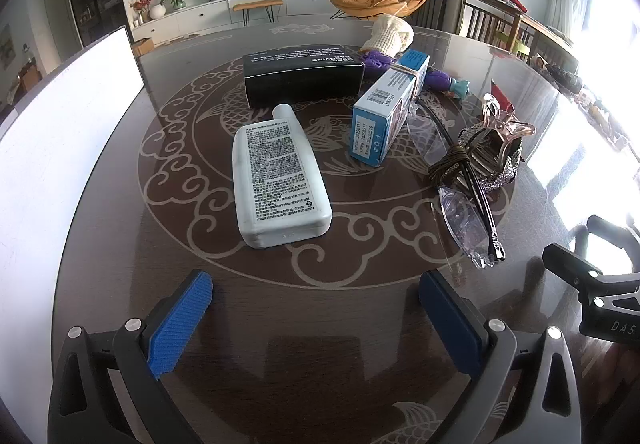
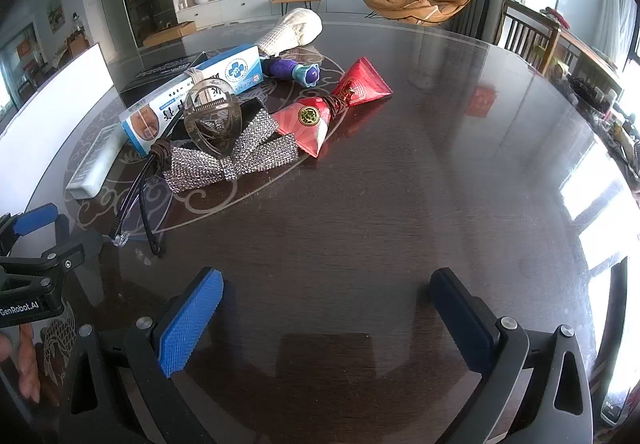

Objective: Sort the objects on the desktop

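Observation:
A white bottle [image 1: 276, 180] lies flat at the table's middle, just ahead of my open, empty left gripper [image 1: 316, 308]. Behind it lie a black box [image 1: 302, 78] and a blue-white box [image 1: 390, 110]. To the right lie glasses [image 1: 468, 220], a clear hair claw [image 1: 504, 124] and a rhinestone bow [image 2: 232, 156]. A red pouch [image 2: 340, 104], a purple toy [image 2: 292, 70] and a knitted cream item [image 2: 296, 29] lie farther back. My right gripper [image 2: 326, 308] is open and empty over bare table, right of the pile.
A white board [image 1: 60, 148] stands at the table's left edge. The dark round table [image 2: 440, 184] has a glossy patterned top. Chairs [image 2: 520, 32] stand beyond its far right rim. The other gripper shows at each view's edge [image 1: 600, 292].

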Tool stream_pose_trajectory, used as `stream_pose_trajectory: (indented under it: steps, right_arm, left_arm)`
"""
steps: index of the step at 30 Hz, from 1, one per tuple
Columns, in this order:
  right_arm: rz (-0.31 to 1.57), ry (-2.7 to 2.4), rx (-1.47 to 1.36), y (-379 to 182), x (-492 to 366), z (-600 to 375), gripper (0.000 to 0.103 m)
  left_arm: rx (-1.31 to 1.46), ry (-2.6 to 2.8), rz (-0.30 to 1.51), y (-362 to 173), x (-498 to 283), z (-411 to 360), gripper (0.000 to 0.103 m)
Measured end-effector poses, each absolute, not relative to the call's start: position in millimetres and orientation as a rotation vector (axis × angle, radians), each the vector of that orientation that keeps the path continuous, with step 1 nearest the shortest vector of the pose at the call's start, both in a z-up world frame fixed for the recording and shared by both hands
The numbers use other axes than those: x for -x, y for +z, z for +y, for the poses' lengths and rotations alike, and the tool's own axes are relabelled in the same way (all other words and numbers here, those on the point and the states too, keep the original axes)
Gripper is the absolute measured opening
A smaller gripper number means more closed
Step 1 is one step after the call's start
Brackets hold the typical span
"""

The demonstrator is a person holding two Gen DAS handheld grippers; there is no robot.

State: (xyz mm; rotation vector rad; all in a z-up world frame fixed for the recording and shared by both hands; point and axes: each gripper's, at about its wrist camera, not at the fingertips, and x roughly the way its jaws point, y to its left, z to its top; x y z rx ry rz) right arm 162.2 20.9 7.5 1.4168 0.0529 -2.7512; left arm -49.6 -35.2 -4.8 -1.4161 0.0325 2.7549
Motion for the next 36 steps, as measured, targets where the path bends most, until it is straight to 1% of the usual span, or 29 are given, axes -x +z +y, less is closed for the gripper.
stream_pose_trajectory:
  steps: [31,33,36]
  right_arm:
    - [0.054,-2.754,-1.416,6.7,-162.0,20.9,0.103]
    - [0.053,-2.754,-1.416,6.6,-162.1,20.8,0.103]
    - [0.053,-2.754,-1.416,6.6,-162.1,20.7,0.103]
  left_arm:
    - [1.416,2.755,0.033,-4.7,49.0,-35.2,0.103]
    - [1.416,2.758,0.02,-4.5,46.2,-37.6,0.103]
    - [1.403,2.771,-0.079,-0.7,33.8,-54.3,0.103]
